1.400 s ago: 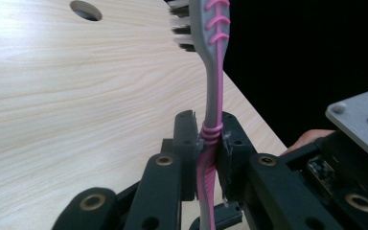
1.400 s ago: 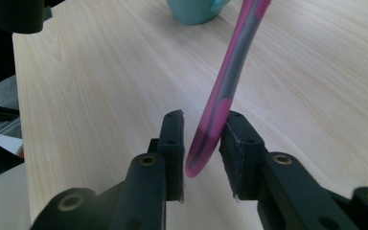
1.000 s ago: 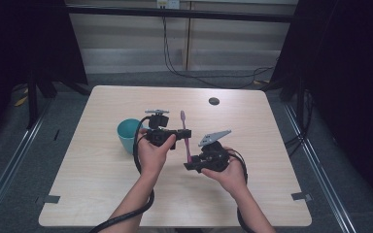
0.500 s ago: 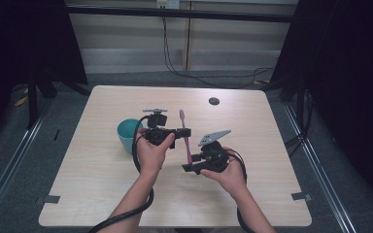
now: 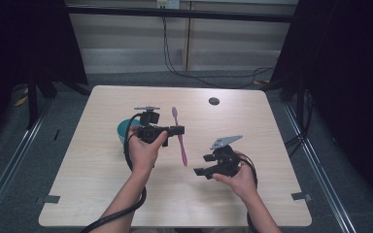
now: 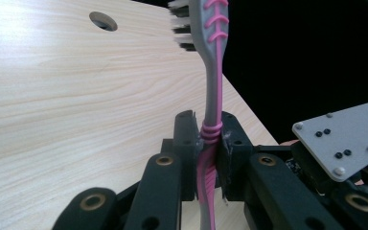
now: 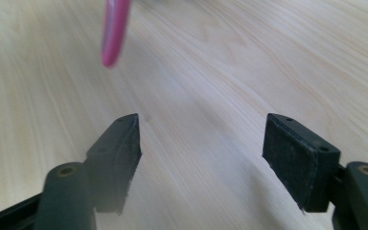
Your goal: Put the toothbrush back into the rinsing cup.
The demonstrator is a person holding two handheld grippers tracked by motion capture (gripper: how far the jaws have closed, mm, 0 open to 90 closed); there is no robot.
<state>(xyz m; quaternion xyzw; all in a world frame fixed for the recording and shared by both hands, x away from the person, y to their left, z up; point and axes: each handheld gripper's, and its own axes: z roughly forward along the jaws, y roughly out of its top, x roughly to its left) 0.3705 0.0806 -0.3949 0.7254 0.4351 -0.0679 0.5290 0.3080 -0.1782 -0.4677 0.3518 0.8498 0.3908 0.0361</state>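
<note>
R gripper [image 5: 200, 171] drew back, jaws wide; L gripper [image 5: 180, 129] clamps toothbrush [image 5: 179, 141]; teal cup [image 5: 123, 130] behind.

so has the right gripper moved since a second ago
Yes. The right gripper has backed slightly toward the table's near edge, away from the toothbrush held in the left gripper.

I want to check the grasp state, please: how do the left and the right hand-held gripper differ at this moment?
The left hand-held gripper is shut on the toothbrush; the right hand-held gripper holds nothing. The left one's jaws press together on the handle; the right one's stand wide apart. The left is beside the teal cup; the right is nearer the person. Both are black and held above the table.
</note>
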